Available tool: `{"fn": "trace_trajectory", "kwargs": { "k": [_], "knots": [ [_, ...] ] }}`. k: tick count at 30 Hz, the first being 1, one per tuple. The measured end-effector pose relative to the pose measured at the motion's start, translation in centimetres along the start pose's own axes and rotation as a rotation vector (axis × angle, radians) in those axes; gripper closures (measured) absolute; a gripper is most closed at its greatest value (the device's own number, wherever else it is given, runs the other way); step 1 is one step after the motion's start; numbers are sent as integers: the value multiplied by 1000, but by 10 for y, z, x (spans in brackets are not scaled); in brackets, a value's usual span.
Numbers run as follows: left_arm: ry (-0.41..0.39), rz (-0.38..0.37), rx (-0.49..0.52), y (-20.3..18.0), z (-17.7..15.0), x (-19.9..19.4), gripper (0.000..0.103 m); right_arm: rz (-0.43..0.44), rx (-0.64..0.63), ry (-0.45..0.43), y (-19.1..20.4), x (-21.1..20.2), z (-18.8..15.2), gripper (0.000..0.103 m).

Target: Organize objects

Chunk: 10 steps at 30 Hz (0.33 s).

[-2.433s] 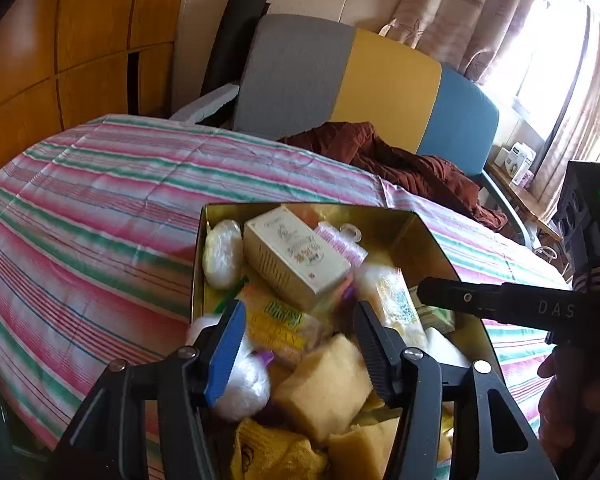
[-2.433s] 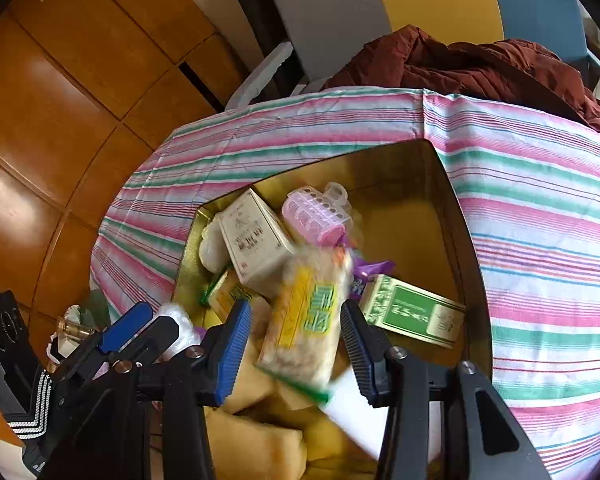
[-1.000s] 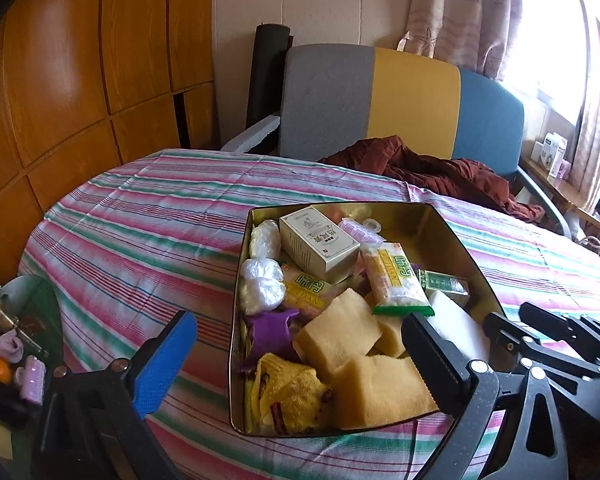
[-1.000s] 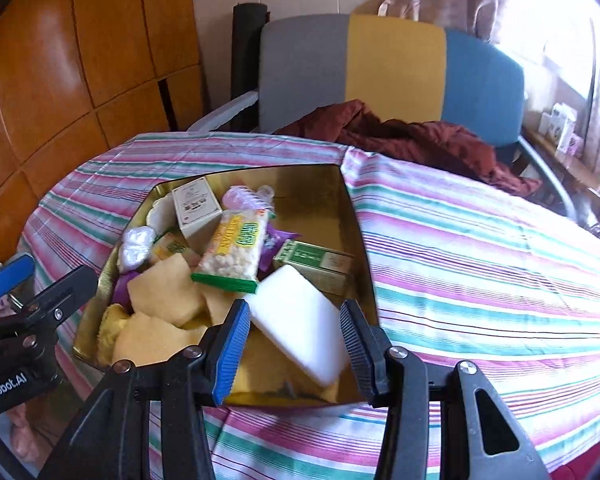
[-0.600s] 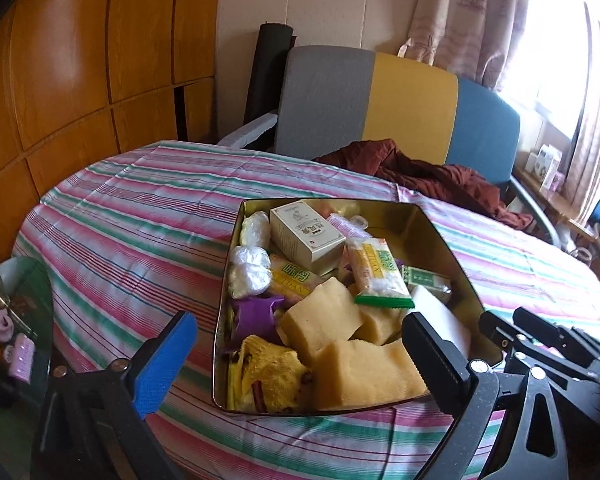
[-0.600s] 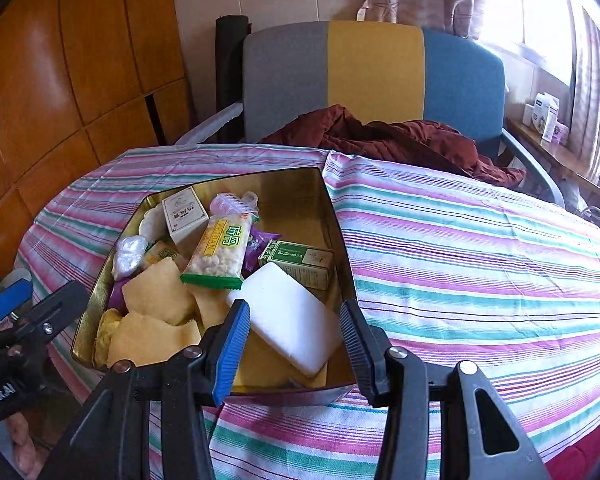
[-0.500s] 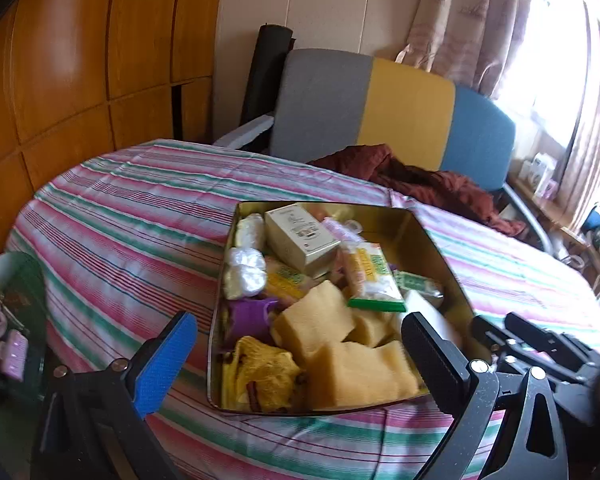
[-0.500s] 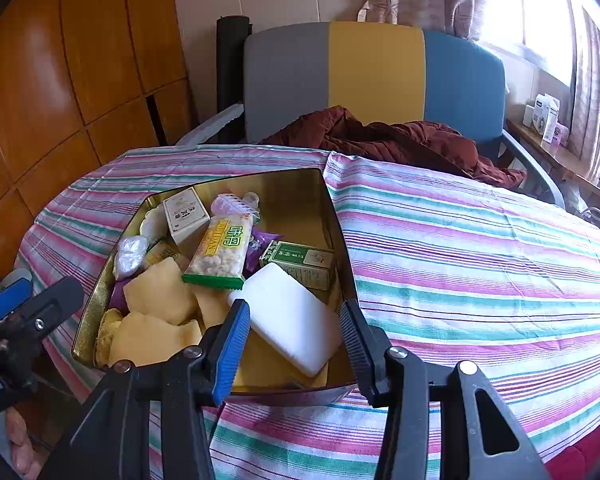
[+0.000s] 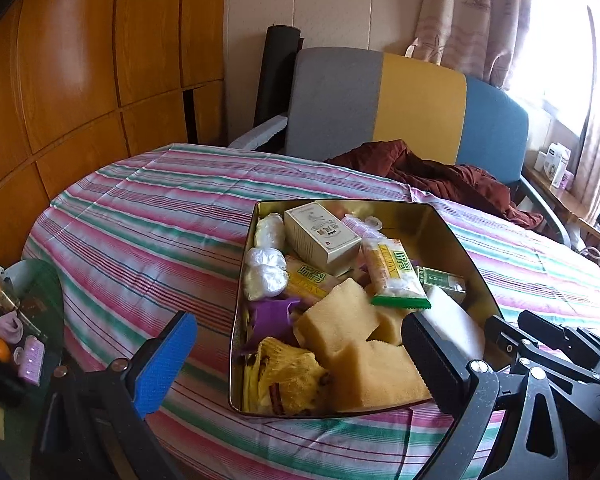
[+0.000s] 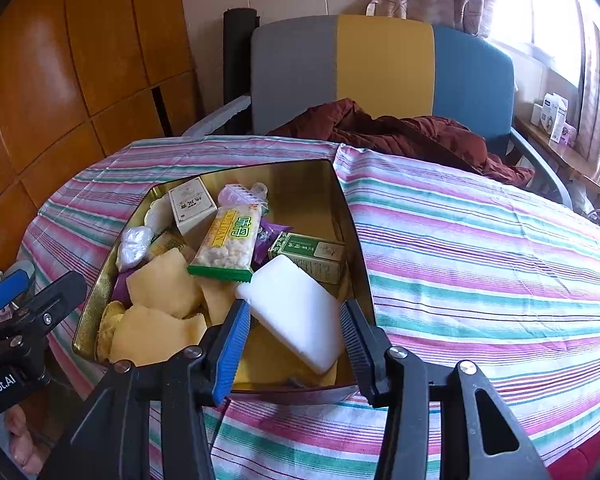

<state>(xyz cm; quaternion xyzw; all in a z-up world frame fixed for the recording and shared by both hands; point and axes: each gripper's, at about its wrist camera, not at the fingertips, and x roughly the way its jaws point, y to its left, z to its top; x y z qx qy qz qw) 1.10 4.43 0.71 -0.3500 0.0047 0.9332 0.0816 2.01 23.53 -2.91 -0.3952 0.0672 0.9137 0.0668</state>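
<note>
A gold tin (image 9: pixel 460 248) (image 10: pixel 356 232) sits on the striped tablecloth, filled with several items: yellow sponges (image 9: pixel 340 316) (image 10: pixel 164 280), a white foam block (image 10: pixel 296 308), a white box (image 9: pixel 320 232) (image 10: pixel 192 200), a snack packet (image 9: pixel 392 272) (image 10: pixel 232 240), a green box (image 10: pixel 312 252) and a pink hair roller (image 10: pixel 240 194). My left gripper (image 9: pixel 296 356) is open wide and empty, held back at the tin's near left edge. My right gripper (image 10: pixel 296 344) is open and empty, just short of the tin's near edge, in front of the white block.
The round table (image 9: pixel 140 232) has a pink and green striped cloth. A grey, yellow and blue chair (image 10: pixel 380 68) with a dark red garment (image 10: pixel 400 132) stands behind it. A low glass side table with small items (image 9: pixel 16 344) is at the left.
Both grippers have drawn back from over the tin to its near edge. The left gripper has opened wider. The snack packet lies in the tin.
</note>
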Motion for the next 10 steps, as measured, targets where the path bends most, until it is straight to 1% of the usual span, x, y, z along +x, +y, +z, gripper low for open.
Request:
{"fn": "trace_trajectory", "kwargs": {
  "k": [6, 10],
  "knots": [
    [6, 5, 4, 0, -1, 4, 0, 2, 0, 4, -1, 4, -1, 55],
    [17, -7, 5, 0, 0, 7, 0, 4, -1, 3, 0, 4, 0, 55]
  ]
}}
